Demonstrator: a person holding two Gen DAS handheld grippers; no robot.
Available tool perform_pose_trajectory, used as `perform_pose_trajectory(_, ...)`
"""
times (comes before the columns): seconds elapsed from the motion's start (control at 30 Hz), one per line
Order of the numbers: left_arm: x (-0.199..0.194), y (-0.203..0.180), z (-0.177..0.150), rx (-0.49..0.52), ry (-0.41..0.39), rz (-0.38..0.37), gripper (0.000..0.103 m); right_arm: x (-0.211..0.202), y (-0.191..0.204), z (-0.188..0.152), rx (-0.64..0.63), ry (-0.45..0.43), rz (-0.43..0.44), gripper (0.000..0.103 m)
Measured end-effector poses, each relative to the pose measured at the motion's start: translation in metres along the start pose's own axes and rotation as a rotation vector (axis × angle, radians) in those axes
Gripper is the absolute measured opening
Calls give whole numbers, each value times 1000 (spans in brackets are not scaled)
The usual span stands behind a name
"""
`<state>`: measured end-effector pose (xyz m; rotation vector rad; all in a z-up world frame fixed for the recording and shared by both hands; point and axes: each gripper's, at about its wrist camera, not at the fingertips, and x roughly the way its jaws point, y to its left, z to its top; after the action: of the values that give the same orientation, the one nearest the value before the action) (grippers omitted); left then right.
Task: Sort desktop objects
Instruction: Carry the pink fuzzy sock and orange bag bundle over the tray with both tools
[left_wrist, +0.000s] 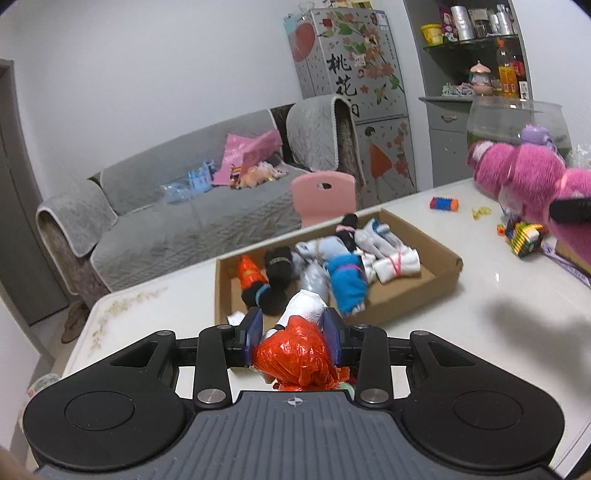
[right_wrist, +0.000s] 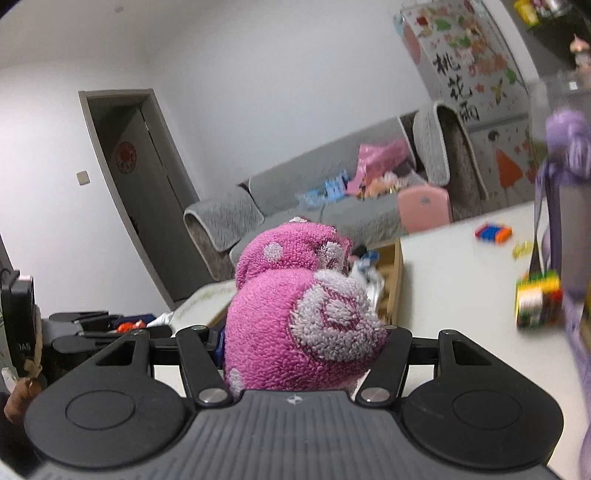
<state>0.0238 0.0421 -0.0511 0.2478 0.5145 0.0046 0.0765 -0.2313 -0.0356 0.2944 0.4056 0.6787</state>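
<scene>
L gripper (left_wrist: 294, 334): blue-padded fingers (left_wrist: 255, 332) clamped narrow on a white bundle wrapped in orange-red plastic (left_wrist: 299, 350), white end poking fwd past the tips, plastic bunched behind them. Bundle is held off the white surface (left_wrist: 461, 332), just in front of the near edge of the cardboard tray (left_wrist: 439, 273).

Tray sits mid-surface w/ rolled socks inside: an orange-and-black roll (left_wrist: 253, 278) at left, a black roll (left_wrist: 279, 264) beside it, a bright blue roll (left_wrist: 345, 282) near centre, white rolls (left_wrist: 397, 264) at right, one tied w/ pink band. Rolls lie touching, some overlapping.

R gripper (right_wrist: 303, 339): fingers mostly hidden by a pink terry sock ball w/ pale dots and swirl (right_wrist: 299, 306), gripped between them and lifted off the surface. Only a sliver of blue pad shows at left. Tray edge (right_wrist: 397, 280) is just beyond the ball.

Further out on the surface: a small orange-blue block (left_wrist: 443, 203), a yellow scrap (left_wrist: 480, 212), a multicolour brick stack (left_wrist: 522, 236). In the left view a fuzzy pink plush item (left_wrist: 528, 181) is at far right, above the bricks. A pink chair back (left_wrist: 323, 197) stands behind the tray, then a grey sofa (left_wrist: 184, 221). L gripper is also visible at lower left of the right view (right_wrist: 107, 325).
</scene>
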Motion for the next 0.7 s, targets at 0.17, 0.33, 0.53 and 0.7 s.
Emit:
perform_pose_trajectory(0.17,11,21,22,-23,-3,-2,43,19,-3,24,-32,-12,-14,57)
perform_pose_trajectory(0.33,32,41,45,-64,6,-13,43,45,-4,45,-45,-12,-9,57)
perform_pose_trajectory(0.53,71,53,70,-96,33,-30,43,77,-4,51,-65,26,0,57)
perform_pose_trajectory(0.7,115,60,81,-130,65,-57,43,117,-7,53,-86,86,-7,57)
